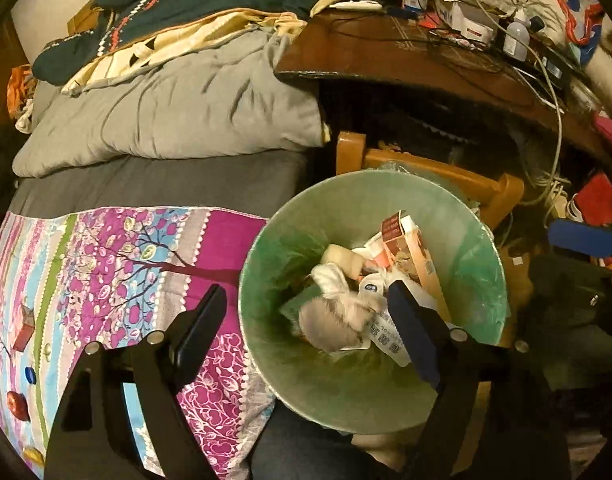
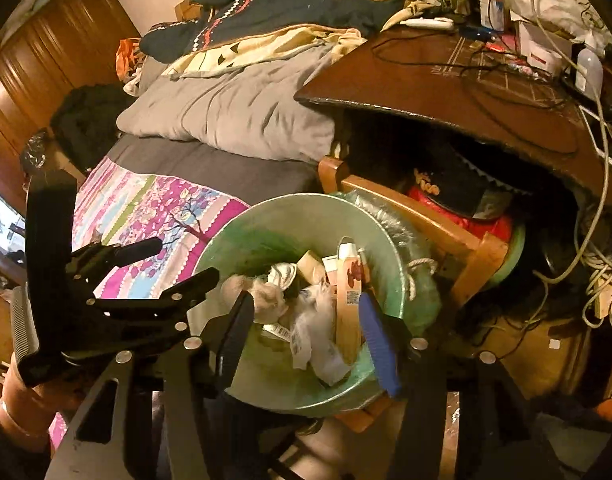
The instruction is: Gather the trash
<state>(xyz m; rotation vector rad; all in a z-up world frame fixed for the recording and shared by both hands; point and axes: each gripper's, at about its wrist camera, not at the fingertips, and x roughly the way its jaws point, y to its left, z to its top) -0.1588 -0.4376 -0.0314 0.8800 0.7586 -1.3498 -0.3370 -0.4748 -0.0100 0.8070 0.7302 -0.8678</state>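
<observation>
- Both your grippers, left gripper (image 1: 306, 320) and right gripper (image 2: 304, 330), are hanging wide apart and empty over the bin (image 1: 481, 232).
- Trash (image 1: 345, 312) is sitting inside the bin already; looks like the dropping step.
- You're needing another piece next, perhaps from the desk (image 2: 425, 80).

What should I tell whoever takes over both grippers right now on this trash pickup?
Left gripper: open, empty, over the near-left rim of the green-lined trash bin.
Right gripper: open, empty, fingers spread above the bin's contents.
Bin stands between the bed and the wooden chair, under the desk edge.
Done: crumpled tissues, wrappers and a tall carton are in the bin.
Left: nothing is held now; check the cluttered desk and the floral bedspread for more trash.
</observation>
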